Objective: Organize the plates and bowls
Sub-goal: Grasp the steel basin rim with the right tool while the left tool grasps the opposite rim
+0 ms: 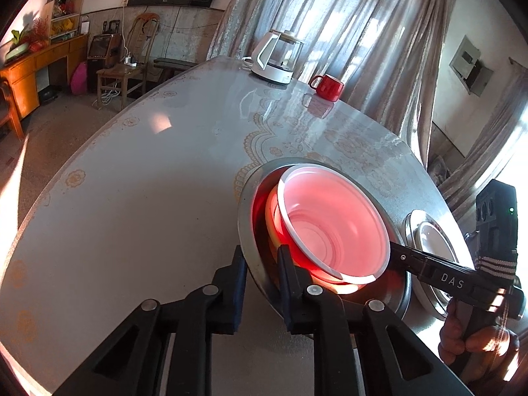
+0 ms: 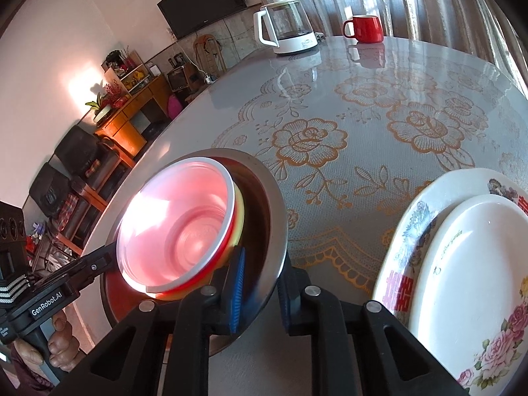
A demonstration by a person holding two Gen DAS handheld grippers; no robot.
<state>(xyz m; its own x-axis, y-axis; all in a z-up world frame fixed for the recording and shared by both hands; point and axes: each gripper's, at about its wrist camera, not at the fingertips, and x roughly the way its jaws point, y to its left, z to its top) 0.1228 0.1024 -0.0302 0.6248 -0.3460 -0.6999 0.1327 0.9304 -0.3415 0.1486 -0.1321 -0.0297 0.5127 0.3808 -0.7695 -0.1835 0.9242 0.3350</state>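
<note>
Here, both claws pinching steel bowl (image 1: 250, 198) rim, stacked plates (image 2: 462, 264) beside, kettle (image 2: 287, 26) beyond

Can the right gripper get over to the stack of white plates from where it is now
Probably not yet: the right gripper is shut on the metal bowl's rim. Once released, bare table lies between it and the plates.

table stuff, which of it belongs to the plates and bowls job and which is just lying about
Part of the job:
- wide steel bowl, both grippers shut on its rim
- red-and-white plastic bowls nested inside it
- two stacked white floral plates
- left gripper
- right gripper

Just lying about:
- white-and-glass electric kettle
- red ceramic mug
</note>
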